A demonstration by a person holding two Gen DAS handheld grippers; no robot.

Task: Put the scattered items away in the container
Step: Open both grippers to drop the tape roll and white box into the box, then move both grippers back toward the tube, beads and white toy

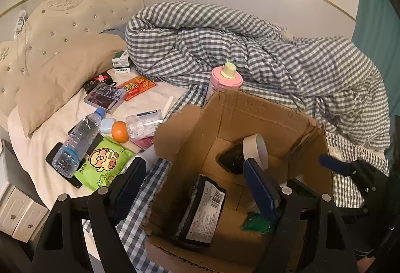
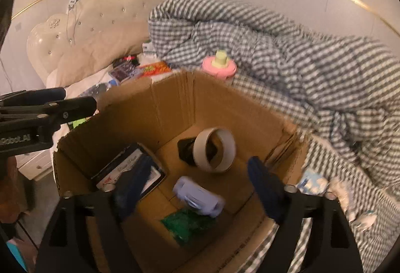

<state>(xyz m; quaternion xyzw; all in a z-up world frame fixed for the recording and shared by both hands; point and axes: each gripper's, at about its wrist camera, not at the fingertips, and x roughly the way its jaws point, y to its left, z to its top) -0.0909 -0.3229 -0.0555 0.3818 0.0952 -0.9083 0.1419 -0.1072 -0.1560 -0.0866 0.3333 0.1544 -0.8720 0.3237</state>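
Observation:
An open cardboard box (image 1: pixel 250 118) (image 2: pixel 175 103) stands on the bed. In it lie a tape roll (image 1: pixel 248 148) (image 2: pixel 200 150), a dark labelled packet (image 1: pixel 202 213) (image 2: pixel 120 165), a black item and a green packet (image 2: pixel 187 225). My right gripper (image 2: pixel 200 185) hangs open over the box. A blurred pale lilac item (image 2: pixel 197 198) sits loose below its fingers, touching neither pad. My left gripper (image 1: pixel 196 185) is open and empty above the box's left wall. Left of the box lie a water bottle (image 1: pixel 77 143), an orange (image 1: pixel 120 131) and a green wipes pack (image 1: pixel 105 163).
A clear plastic tub (image 1: pixel 145 126), a small blue case (image 1: pixel 108 125), a purple box (image 1: pixel 105 100) and a red packet (image 1: pixel 136 86) lie on the white sheet. A pink bottle (image 1: pixel 226 78) stands behind the box. The checked quilt (image 1: pixel 275 60) is heaped at the back and right.

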